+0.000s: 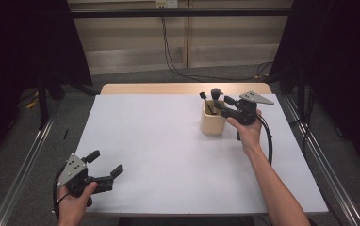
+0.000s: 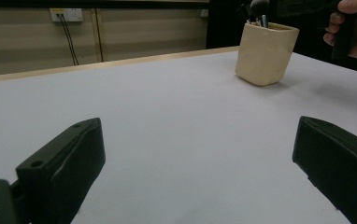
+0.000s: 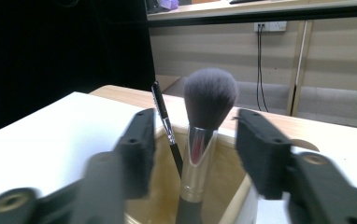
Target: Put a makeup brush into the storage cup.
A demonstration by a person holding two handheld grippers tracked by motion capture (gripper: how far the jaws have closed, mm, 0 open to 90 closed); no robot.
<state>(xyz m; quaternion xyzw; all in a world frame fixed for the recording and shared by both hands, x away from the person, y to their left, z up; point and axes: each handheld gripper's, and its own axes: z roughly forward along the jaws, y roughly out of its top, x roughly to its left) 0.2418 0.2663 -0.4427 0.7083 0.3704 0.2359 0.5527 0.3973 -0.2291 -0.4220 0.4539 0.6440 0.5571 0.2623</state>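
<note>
A cream cup (image 1: 213, 123) stands at the back right of the white table top (image 1: 159, 141). In it stand a make-up brush (image 3: 209, 98) with a grey bristle head and silver ferrule, and a thin black stick (image 3: 165, 122) leaning to its left. My right gripper (image 3: 193, 140) hovers over the cup, open, a jaw on each side of the brush and a gap to both. At the table's front left my left gripper (image 1: 106, 162) is open with nothing between its jaws (image 2: 195, 154); from there the cup (image 2: 265, 53) is far off to the right.
A strip of bare wood (image 1: 183, 88) runs along the table's far edge. Cables (image 1: 173, 61) hang down the wall behind. Black curtains hang on both sides, and metal rails (image 1: 22, 165) run along the floor beside the table.
</note>
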